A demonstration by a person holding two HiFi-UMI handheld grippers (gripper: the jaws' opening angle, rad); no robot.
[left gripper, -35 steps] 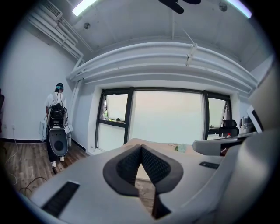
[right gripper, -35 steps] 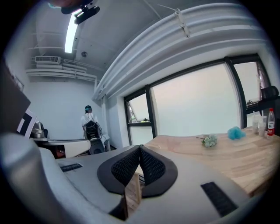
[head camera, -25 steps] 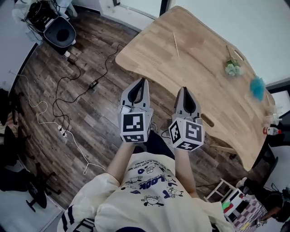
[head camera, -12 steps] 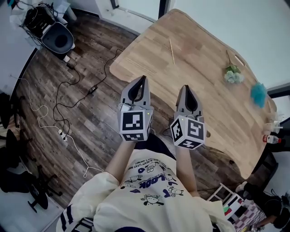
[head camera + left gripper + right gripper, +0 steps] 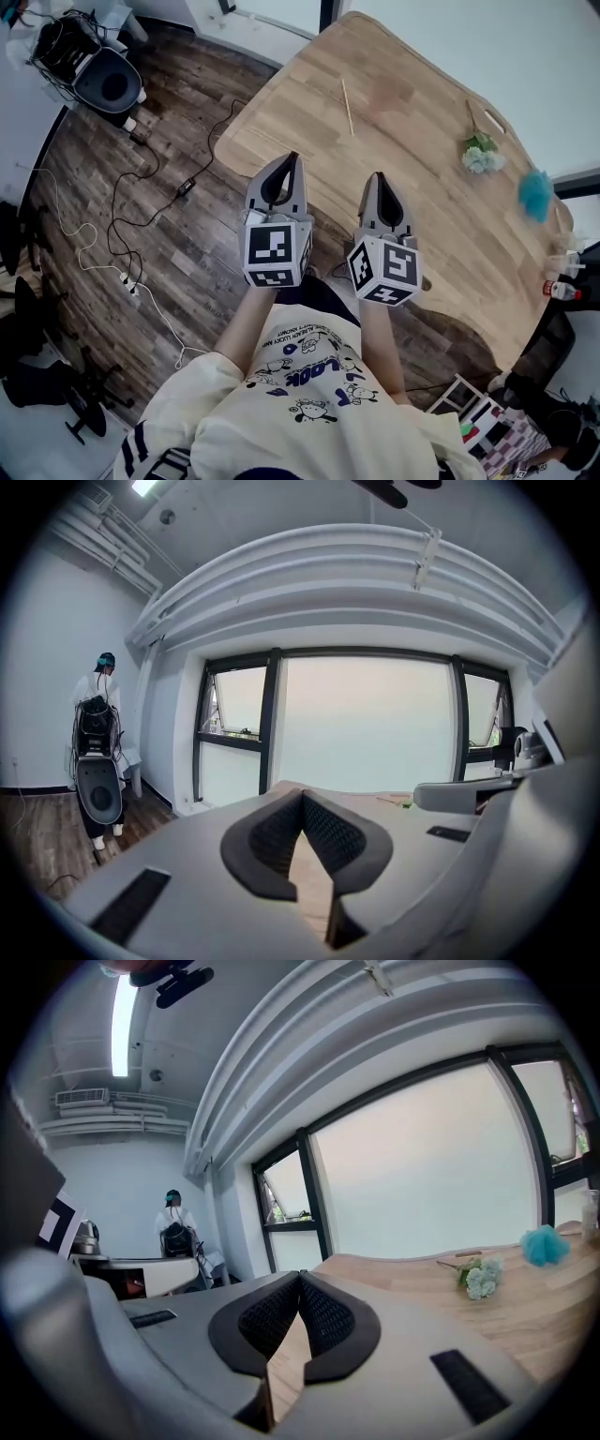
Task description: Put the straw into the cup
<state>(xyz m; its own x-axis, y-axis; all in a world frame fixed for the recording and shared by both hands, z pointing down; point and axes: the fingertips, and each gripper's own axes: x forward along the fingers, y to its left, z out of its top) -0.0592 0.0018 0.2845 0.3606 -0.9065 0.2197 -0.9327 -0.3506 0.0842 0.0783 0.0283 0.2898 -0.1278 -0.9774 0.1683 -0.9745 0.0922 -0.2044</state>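
Observation:
A thin pale straw [image 5: 347,106] lies flat on the wooden table [image 5: 422,202], toward its far left part. I cannot make out a cup in any view. My left gripper [image 5: 294,162] hangs at the table's near left edge, jaws shut tip to tip with nothing between them. My right gripper [image 5: 379,177] is over the table's near edge beside it, also shut and empty. The straw lies well ahead of both. In the left gripper view the left gripper [image 5: 302,795] points along the tabletop; the right gripper [image 5: 300,1276] does the same in the right gripper view.
A small bunch of pale flowers [image 5: 481,155] [image 5: 476,1277] and a blue fluffy ball [image 5: 535,194] [image 5: 544,1244] lie at the table's right. Bottles [image 5: 561,288] stand at the right end. Cables [image 5: 122,216] and a round device [image 5: 111,82] are on the floor. A person [image 5: 97,705] stands far off.
The table has drawn nearer and lower in the head view. Both grippers now reach a little further over its near edge. Both stay shut.

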